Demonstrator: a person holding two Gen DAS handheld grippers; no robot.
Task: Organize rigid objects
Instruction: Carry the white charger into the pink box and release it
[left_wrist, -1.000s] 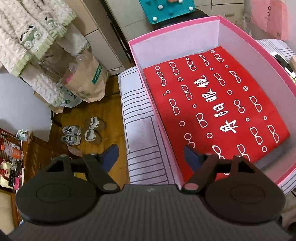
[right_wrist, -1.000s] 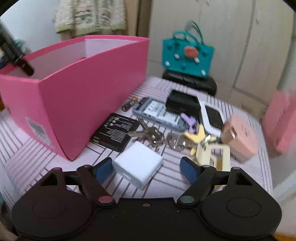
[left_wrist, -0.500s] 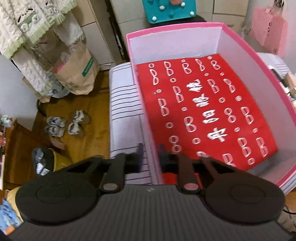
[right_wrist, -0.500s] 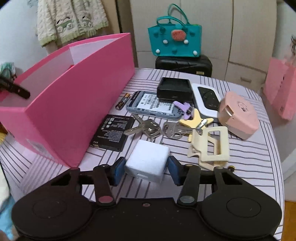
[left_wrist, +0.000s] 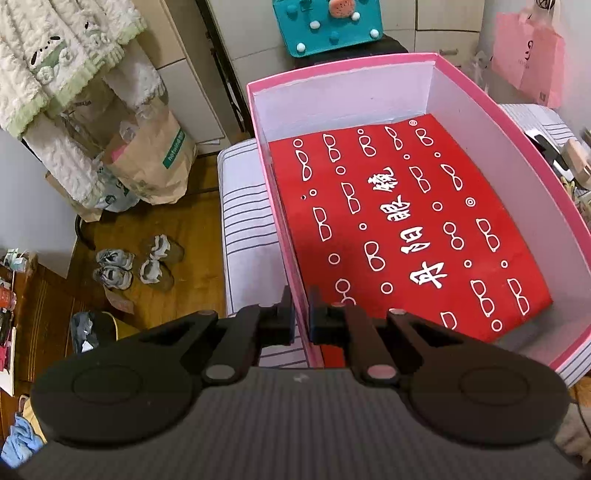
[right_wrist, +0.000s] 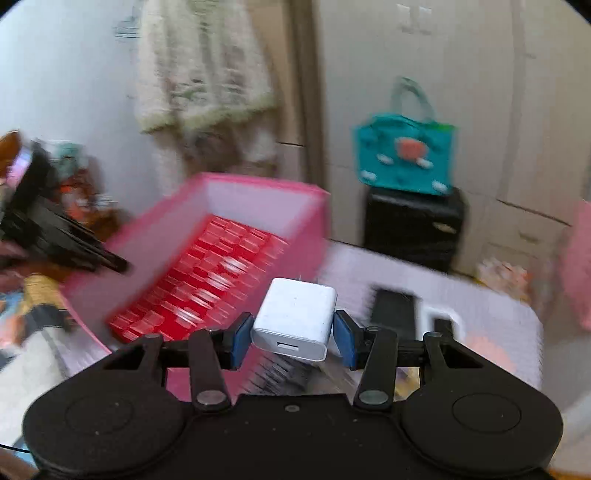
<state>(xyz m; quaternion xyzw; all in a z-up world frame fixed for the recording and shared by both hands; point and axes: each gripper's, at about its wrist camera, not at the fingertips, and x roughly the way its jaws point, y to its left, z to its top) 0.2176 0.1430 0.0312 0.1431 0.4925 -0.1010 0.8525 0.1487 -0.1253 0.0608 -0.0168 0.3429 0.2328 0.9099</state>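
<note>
A pink open box (left_wrist: 436, 59) with a red printed sheet (left_wrist: 406, 229) on its floor stands on the striped table (left_wrist: 243, 236). My left gripper (left_wrist: 301, 319) is shut on the box's near left wall. My right gripper (right_wrist: 293, 341) is shut on a white USB charger cube (right_wrist: 295, 317) and holds it in the air beside the box (right_wrist: 258, 186), above the table. The right wrist view is motion-blurred.
Dark devices (right_wrist: 393, 308) lie on the table at right. A teal handbag (right_wrist: 404, 155) sits on a black case (right_wrist: 413, 229) behind the table. Shoes (left_wrist: 133, 262) and paper bags (left_wrist: 147, 162) lie on the wooden floor at left.
My left gripper closed on the box's wall. My right gripper closed on the white charger cube and lifted it off the table toward the box.
</note>
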